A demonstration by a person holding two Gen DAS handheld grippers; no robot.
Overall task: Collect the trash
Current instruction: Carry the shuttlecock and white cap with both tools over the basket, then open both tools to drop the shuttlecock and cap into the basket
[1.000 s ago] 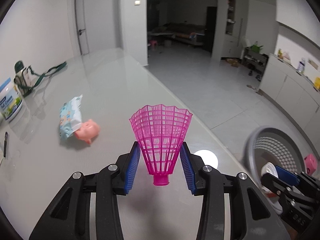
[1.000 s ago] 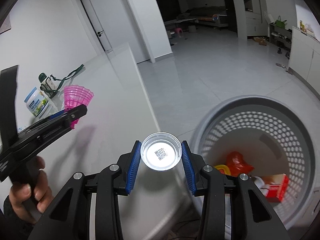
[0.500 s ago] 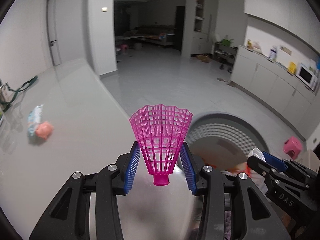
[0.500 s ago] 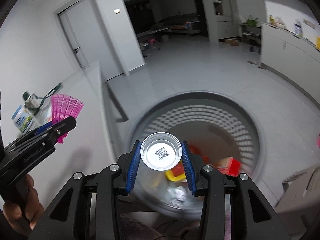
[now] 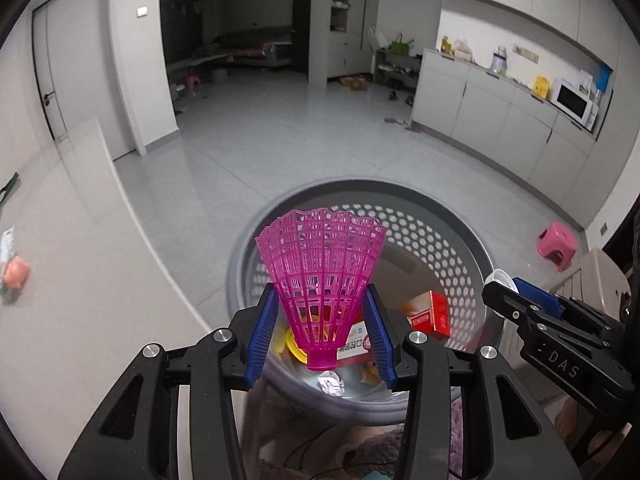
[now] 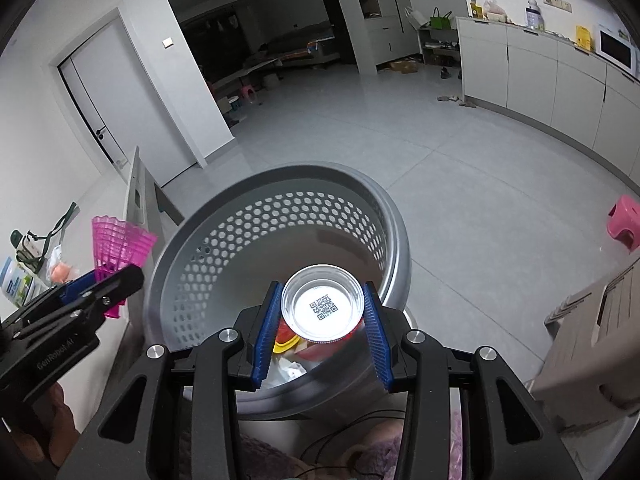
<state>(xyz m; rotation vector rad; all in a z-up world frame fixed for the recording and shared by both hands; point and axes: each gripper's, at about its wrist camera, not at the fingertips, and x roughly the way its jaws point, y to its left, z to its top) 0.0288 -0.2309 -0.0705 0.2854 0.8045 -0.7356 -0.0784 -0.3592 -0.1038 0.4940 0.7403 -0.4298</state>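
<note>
Partly hidden behind pink shuttlecock [image 5: 320, 280] and clear cup [image 6: 323, 307]: trash in grey basket [image 5: 432, 236]. Too small to read: labels on red box [image 5: 432, 316]. Cut off at left edge: pink toy [image 5: 15, 274].

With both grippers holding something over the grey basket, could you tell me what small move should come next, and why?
Probably open both sets of jaws. The left gripper holds the pink shuttlecock and the right gripper the clear plastic cup, and both appear to sit above the basket opening, where trash already lies, so released items should fall inside.
</note>
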